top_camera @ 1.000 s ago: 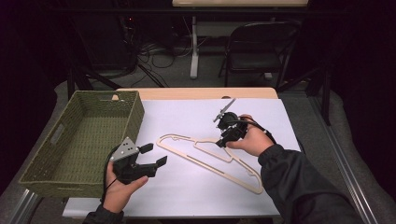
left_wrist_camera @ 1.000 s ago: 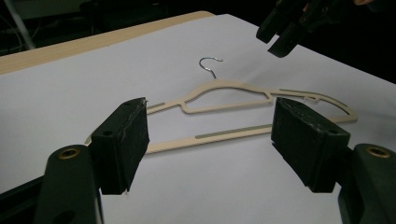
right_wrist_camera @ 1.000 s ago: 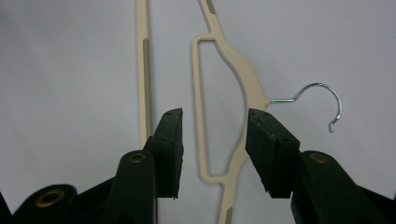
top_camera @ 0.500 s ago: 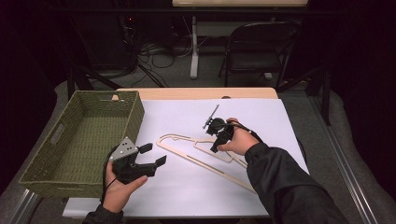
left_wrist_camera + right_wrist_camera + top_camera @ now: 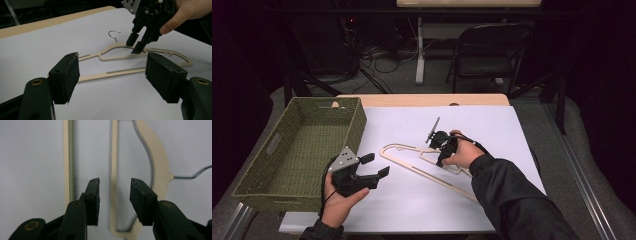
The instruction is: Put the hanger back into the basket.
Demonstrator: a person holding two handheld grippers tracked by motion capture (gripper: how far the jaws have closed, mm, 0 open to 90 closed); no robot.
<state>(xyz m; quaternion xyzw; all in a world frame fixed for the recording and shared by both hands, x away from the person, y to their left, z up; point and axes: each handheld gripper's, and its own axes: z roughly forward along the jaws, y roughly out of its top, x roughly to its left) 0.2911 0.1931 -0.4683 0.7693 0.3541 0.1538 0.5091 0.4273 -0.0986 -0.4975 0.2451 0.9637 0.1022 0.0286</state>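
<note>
A pale wooden clothes hanger with a thin metal hook [image 5: 422, 162] lies flat on the white sheet covering the table [image 5: 512, 130]. In the high view its long axis runs diagonally, from an end near the woven olive-green basket [image 5: 299, 150] down toward the near right edge of the table. That end sits just right of the basket's near right corner.

The right gripper [image 5: 441, 161] is held nose-down over the hanger's middle, well to the right of the basket. Its jaws are spread, and in the right gripper view [image 5: 114, 195] they straddle the hanger's thin inner rail, one jaw on each side. Whether they touch the rail cannot be told.

The left gripper [image 5: 377, 166] is held in the left hand [image 5: 339, 200] just beside the basket's near right corner, jaws spread and empty, pointing toward the hanger.

View differences:
- The right gripper view shows a ribbed grip strip along the hanger's straight bar, and the hook wire leaving the curved shoulder.
- The left gripper view [image 5: 112, 75] shows the hook's curl resting on the sheet beyond the hanger, with the right gripper tips at the shoulder arch.
- The high view shows the basket and a dark folding chair [image 5: 487, 50] beyond the table.
</note>
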